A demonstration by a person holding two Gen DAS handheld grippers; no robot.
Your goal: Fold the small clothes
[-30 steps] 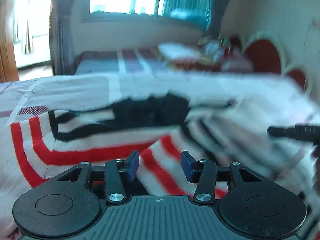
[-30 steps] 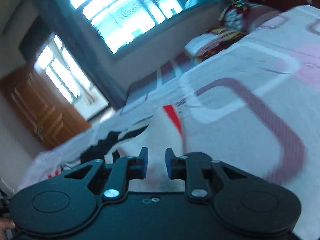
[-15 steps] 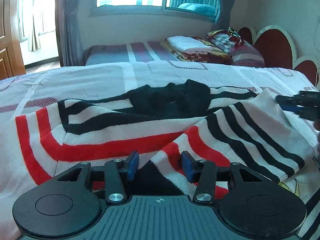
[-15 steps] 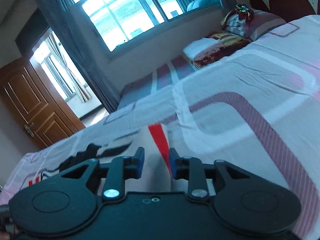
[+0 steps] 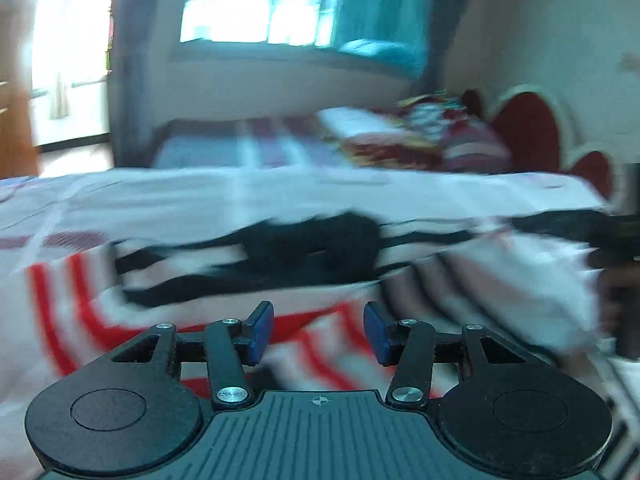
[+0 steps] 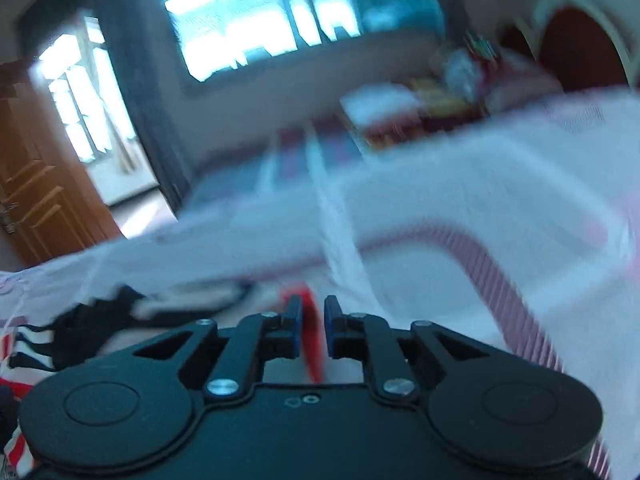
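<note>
Motion blur smears both views. The sweater's stripes run together, and its right part is a pale smudge cut off by the frame edge. In the right wrist view the gripper body hides most of it, and the pillows are indistinct.

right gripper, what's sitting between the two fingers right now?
In the right wrist view, a red-striped fold of the striped shirt stands between the right gripper's fingers, which sit close on either side. Motion blur hides whether they pinch it.

One striped garment on one bed. Two grippers: left gripper, right gripper. One window, one wooden door.
</note>
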